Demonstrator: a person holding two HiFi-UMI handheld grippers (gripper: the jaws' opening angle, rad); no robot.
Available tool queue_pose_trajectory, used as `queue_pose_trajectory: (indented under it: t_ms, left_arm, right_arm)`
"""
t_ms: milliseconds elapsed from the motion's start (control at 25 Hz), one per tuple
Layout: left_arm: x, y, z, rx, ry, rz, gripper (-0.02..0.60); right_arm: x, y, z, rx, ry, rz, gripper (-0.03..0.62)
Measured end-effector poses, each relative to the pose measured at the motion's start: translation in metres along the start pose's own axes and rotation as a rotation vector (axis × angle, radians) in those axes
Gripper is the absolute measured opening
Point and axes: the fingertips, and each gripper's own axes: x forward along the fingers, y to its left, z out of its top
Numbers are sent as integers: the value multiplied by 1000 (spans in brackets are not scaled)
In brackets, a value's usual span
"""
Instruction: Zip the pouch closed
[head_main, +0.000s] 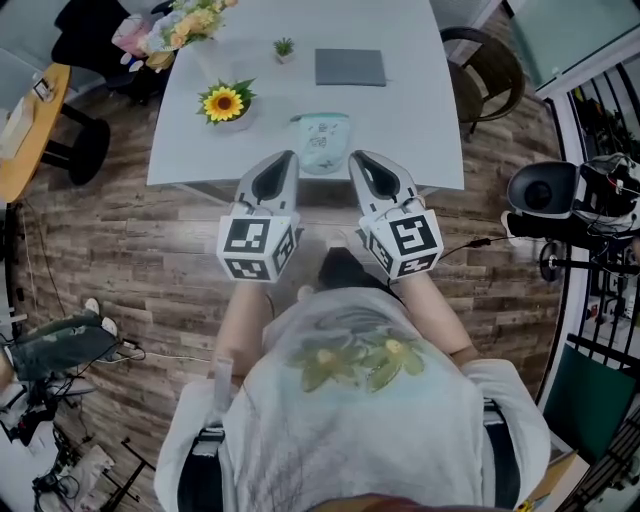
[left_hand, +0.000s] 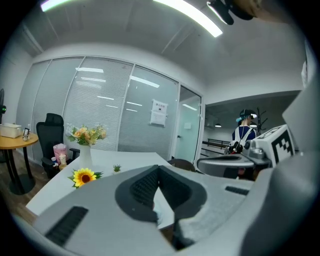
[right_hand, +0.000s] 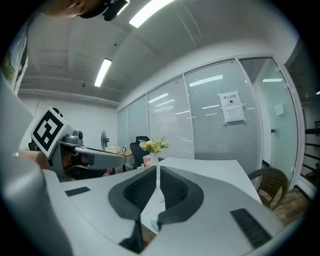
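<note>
Head view, sunflower (head_main: 223, 102) beside pouch (head_main: 324, 143), notebook (head_main: 350, 67) beyond

Pale grey short-sleeved T-shirt (head_main: 360, 420), yellow-green flower print (head_main: 362, 362) on chest. Left gripper (head_main: 289, 157), right gripper (head_main: 358, 158): light grey shells, dark ribbed pads (left_hand: 145, 187) inside. Black-and-white marker cube (head_main: 258, 248) on each.

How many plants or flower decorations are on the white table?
3: sunflower near the left edge, bouquet at the far left corner, small potted plant toward the far edge. None seems hidden.
</note>
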Motion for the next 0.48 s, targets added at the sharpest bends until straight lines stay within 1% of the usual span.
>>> queue_pose_trajectory:
  t_ms: [200, 240, 280, 320, 480]
  left_arm:
    - [25, 18, -1, 34, 37, -6, 7]
    - [30, 22, -4, 33, 53, -5, 14]
    - [35, 26, -7, 27, 71, -5, 29]
    - [40, 30, -10, 18, 89, -6, 47]
    - [58, 39, -23, 2, 159, -20, 113]
  right_arm:
    - [28, -22, -8, -14, 42, 45, 25]
    - [34, -25, -12, -14, 58, 60, 48]
    - [40, -28, -17, -13, 76, 76, 79]
    - [45, -31, -21, -13, 95, 91, 95]
    - [61, -43, -36, -24, 151, 143, 112]
